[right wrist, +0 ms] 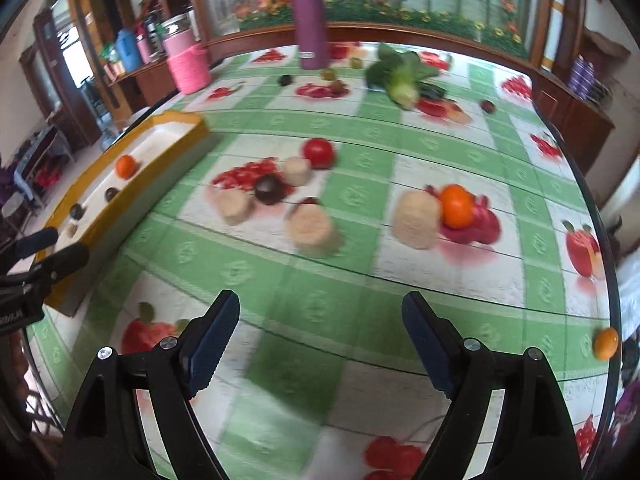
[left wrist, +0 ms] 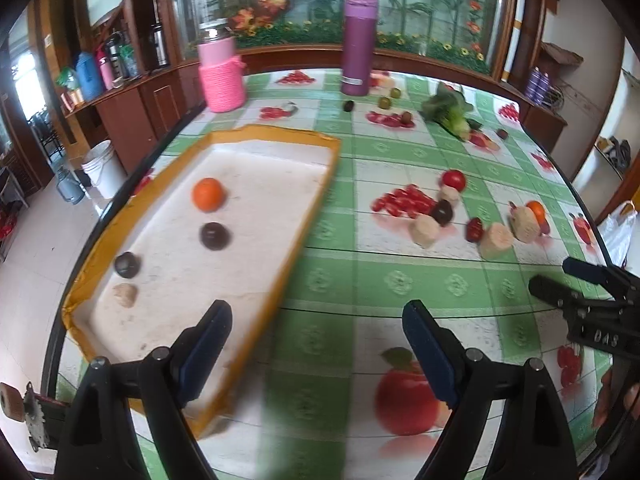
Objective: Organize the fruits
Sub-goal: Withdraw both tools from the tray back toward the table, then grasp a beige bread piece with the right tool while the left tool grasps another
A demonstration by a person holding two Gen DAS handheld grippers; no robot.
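Fruits like the orange (right wrist: 456,206) at center right need the right gripper (right wrist: 320,344), jaws spread, lowered squarely around them.

A big round table (left wrist: 320,312) is covered with a green and white cloth with fruit pictures printed on it. Behind it, a curved brown wooden cabinet (left wrist: 132,108) is seen, with glass panels (left wrist: 420,4) painted with flowers and bamboo. Bottles are lined up on the wooden ledge (left wrist: 92,76) at the left. A white bucket (left wrist: 103,168) is set on the pale tiled floor (left wrist: 36,264). Bright daylight is let in through a doorway (right wrist: 78,60) at the far left. A plain white wall (left wrist: 580,20) is seen at the right.
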